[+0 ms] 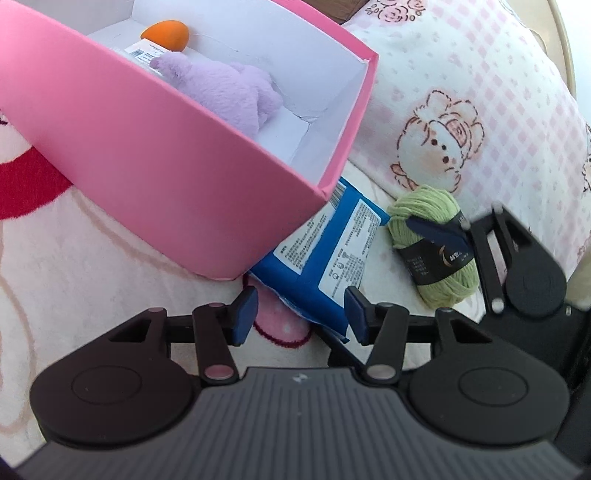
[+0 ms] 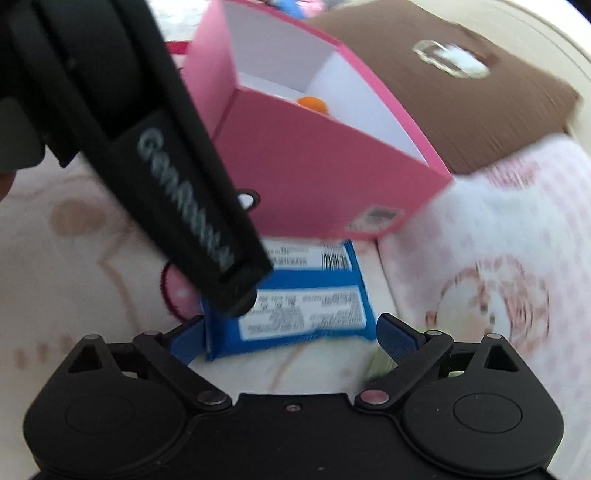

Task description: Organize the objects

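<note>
My left gripper hangs with its blue pads apart, straddling the near end of the flat blue plastic packet with white printed labels, not pressing it. The packet lies on the cream plush blanket with pink cartoon prints, its far end tucked beside the bottom corner of the pink cardboard box with a white inside, which sits at eleven o'clock from my left pads. Inside the box I see a lilac plush toy and an orange egg-shaped sponge. At two o'clock lies a pale green ball of yarn with a dark paper band. My right gripper stands wide apart around the packet's near edge, holding nothing. I judge the packet is next: one gripper must close on it, lift, and carry it over the box rim.
</note>
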